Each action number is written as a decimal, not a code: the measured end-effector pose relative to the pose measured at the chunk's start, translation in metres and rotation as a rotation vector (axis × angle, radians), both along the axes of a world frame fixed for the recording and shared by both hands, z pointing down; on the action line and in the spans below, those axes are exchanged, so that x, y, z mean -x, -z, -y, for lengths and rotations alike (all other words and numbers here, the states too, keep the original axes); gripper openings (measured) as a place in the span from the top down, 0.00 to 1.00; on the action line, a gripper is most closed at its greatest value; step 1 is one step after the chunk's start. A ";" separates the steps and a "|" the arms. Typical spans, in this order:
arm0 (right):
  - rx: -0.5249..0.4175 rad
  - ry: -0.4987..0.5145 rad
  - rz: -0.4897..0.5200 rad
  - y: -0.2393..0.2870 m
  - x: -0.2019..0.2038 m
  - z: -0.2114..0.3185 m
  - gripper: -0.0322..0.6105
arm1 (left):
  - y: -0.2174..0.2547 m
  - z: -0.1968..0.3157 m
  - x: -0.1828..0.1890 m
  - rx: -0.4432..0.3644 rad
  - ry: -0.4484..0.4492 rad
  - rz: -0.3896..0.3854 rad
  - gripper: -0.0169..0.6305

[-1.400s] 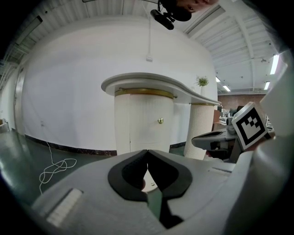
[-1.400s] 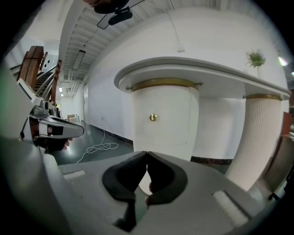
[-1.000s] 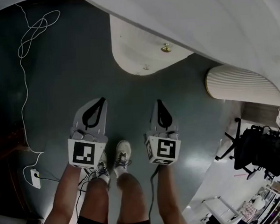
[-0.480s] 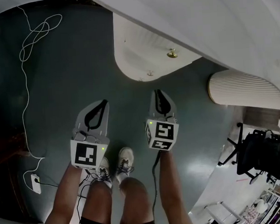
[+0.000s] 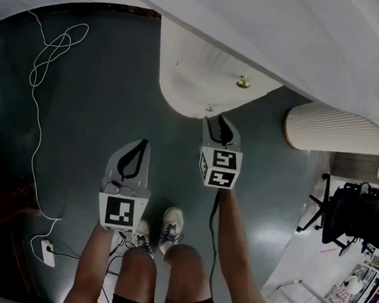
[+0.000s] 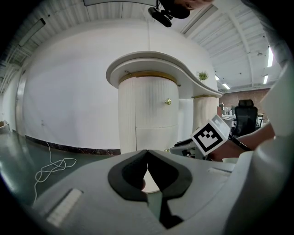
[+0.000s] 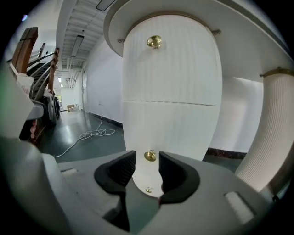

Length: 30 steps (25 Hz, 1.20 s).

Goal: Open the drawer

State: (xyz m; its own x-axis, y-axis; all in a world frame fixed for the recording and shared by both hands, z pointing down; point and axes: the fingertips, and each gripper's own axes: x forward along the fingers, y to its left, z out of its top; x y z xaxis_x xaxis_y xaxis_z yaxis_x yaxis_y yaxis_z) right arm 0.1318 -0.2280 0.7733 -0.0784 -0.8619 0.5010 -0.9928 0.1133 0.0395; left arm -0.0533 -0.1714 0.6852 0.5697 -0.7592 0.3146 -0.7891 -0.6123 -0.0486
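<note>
A white fluted cabinet [image 5: 191,71] [image 7: 170,82] stands under a curved counter, with a seam splitting it into an upper and a lower front. A brass knob [image 5: 243,82] [image 7: 154,41] sits on the upper front and another brass knob [image 5: 209,107] [image 7: 149,155] on the lower one. My right gripper [image 5: 220,121] [image 7: 147,157] points at the lower knob. Its jaws have just been opening and stand apart; the knob shows in the gap just beyond the tips, untouched. My left gripper [image 5: 140,146] [image 6: 147,153] hangs further back, shut and holding nothing.
A smaller brass fitting [image 7: 148,189] sits lower on the cabinet front. A white cable [image 5: 46,54] loops over the dark floor at the left, running to a socket block [image 5: 47,251]. A second fluted column [image 5: 332,129] stands to the right. The person's legs and shoes [image 5: 171,220] are below the grippers.
The right gripper has moved forward to the cabinet's lower knob, and its jaws have gone from shut to apart. The left gripper has shifted only slightly.
</note>
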 end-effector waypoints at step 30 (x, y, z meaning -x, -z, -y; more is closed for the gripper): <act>0.054 -0.070 -0.028 -0.029 -0.002 0.035 0.79 | -0.020 0.027 0.015 0.006 0.027 0.009 0.96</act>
